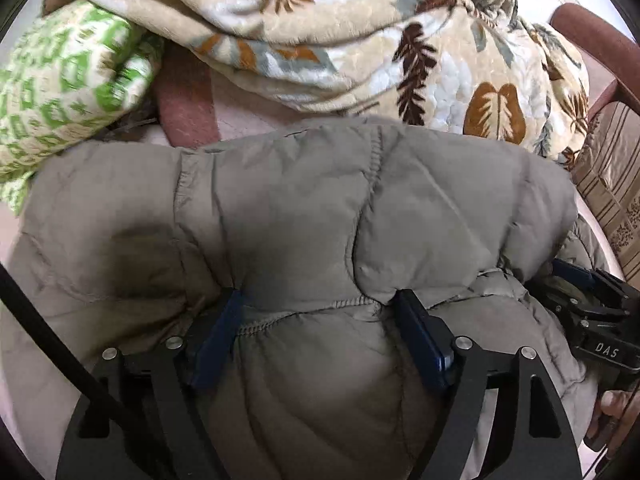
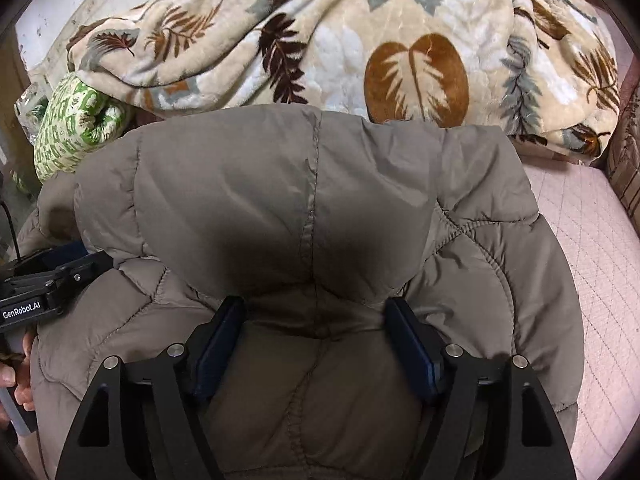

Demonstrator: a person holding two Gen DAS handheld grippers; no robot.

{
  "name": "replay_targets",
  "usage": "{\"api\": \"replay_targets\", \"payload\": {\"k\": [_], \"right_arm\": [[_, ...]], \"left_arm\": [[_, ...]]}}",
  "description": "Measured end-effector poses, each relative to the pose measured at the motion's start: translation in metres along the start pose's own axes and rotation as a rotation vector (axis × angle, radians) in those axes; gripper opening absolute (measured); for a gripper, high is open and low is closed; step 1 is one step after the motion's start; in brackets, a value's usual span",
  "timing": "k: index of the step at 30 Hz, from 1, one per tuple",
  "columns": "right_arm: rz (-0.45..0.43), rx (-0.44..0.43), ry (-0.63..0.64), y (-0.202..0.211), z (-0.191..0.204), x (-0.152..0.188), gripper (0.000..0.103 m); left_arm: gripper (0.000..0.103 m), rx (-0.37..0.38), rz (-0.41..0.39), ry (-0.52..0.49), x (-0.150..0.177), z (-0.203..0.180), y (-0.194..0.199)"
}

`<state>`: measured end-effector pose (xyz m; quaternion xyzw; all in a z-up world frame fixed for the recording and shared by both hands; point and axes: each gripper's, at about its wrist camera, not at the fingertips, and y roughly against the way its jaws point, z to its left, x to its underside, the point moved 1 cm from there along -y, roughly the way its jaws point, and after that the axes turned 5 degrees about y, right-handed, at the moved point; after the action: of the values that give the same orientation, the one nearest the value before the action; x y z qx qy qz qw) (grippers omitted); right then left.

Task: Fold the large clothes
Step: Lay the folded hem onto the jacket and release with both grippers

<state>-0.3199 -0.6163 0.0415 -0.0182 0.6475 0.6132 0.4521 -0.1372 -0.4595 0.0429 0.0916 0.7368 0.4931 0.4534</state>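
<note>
Grey quilted jacket (image 1: 304,208) lies folded on the pink bed (image 2: 592,248), in front of a leaf-print blanket (image 2: 360,40). Left tool (image 1: 320,308) and right tool (image 2: 316,316) both released, jaws spread wide, padding bulging between their pads.

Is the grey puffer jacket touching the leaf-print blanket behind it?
Cannot tell. In both wrist views the jacket overlaps the blanket, hiding any contact or gap.
</note>
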Motion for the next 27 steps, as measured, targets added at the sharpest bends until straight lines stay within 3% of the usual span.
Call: {"api": "replay_targets", "payload": {"k": [4,8,13,16,18,27], "right_arm": [[-0.068,-0.043,-0.036,0.045,0.000,0.006,0.077],[-0.177,-0.011,-0.002,0.113,0.015,0.031,0.078],[-0.224,-0.025,-0.068,0.160,0.026,0.087,0.079],[-0.230,0.018,-0.086,0.169,0.027,0.110,0.079],[-0.214,0.024,-0.104,0.165,0.024,0.113,0.079],[-0.106,0.042,-0.144,0.115,0.003,0.117,0.079]], "left_arm": [[0.077,0.041,-0.082,0.005,0.019,0.009,0.058],[0.077,-0.039,-0.171,-0.016,0.060,0.028,0.114],[0.078,-0.156,-0.237,0.048,0.110,0.066,0.158],[0.078,-0.198,-0.248,0.117,0.128,0.092,0.159],[0.078,-0.214,-0.211,0.138,0.135,0.103,0.146],[0.080,-0.218,-0.153,0.164,0.129,0.116,0.098]]}}
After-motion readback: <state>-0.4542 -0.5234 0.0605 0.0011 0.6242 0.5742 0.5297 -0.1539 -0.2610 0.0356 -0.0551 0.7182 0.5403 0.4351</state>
